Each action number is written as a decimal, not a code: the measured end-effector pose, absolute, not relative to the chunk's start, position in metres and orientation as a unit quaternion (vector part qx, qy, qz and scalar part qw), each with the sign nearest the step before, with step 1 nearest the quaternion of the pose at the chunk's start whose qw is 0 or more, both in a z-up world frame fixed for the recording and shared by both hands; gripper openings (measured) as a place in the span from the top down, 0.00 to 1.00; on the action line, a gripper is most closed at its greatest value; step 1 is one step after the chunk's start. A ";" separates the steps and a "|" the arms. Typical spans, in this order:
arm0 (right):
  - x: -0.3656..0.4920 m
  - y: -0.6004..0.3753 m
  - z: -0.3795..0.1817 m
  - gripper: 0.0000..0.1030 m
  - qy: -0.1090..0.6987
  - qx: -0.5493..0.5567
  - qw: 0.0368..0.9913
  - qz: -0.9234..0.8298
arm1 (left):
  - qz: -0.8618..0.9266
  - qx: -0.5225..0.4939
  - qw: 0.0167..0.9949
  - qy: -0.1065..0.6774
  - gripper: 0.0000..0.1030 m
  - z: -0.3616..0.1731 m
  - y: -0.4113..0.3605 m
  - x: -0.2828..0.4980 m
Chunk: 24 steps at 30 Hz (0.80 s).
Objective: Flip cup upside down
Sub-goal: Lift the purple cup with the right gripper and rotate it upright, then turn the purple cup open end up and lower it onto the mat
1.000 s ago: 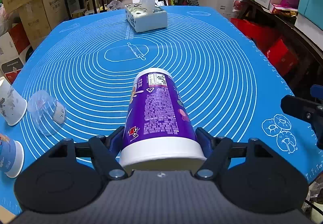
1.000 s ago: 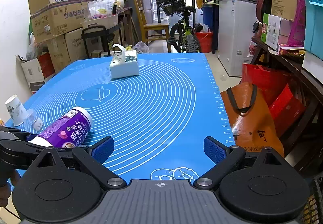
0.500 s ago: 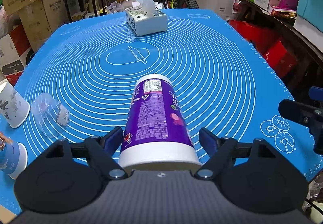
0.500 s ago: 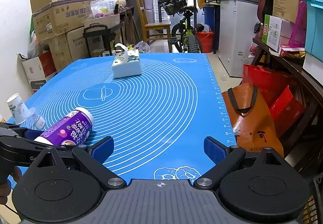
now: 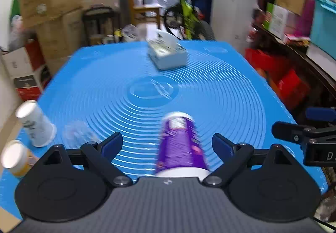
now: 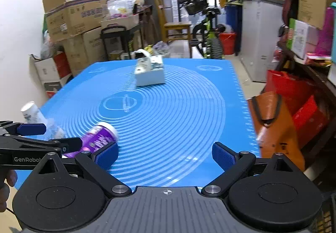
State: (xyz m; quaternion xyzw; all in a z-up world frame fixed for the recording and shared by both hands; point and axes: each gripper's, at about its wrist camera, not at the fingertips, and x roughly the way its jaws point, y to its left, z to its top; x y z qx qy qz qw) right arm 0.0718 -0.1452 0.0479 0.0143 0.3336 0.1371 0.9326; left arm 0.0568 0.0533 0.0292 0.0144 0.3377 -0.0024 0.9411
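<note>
Clearly unfinished: from the left wrist, the purple cup (image 5: 180, 144) lies on its side on the blue desk (image 5: 231, 90), between the wide-open left claw (image 5: 167, 143). From the right wrist, the right claw (image 6: 165, 155) gapes empty, the cup beside it not yet flipped.

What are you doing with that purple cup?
A person holds a hand-held gripper in each hand over a blue mat. The left hand-held gripper is open, its fingers on either side of the purple cup without touching it. The cup lies on its side, not flipped yet. The right hand-held gripper is open and empty.
</note>
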 end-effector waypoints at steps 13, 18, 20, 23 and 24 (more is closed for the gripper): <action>0.127 -0.077 0.039 0.06 0.434 0.061 0.875 0.207 | 0.056 0.006 0.937 0.345 0.11 0.025 0.117 0.067; 0.152 -0.052 0.029 0.07 0.478 0.069 0.850 0.210 | 0.075 0.003 0.932 0.354 0.11 0.017 0.133 0.072; 0.160 -0.046 0.023 0.07 0.498 0.067 0.839 0.209 | 0.078 0.000 0.931 0.356 0.11 0.015 0.138 0.072; 0.171 -0.036 0.015 0.08 0.523 0.068 0.824 0.210 | 0.079 0.000 0.930 0.359 0.11 0.012 0.141 0.072; 0.174 -0.032 0.012 0.08 0.530 0.065 0.819 0.209 | 0.080 0.000 0.929 0.361 0.11 0.010 0.142 0.072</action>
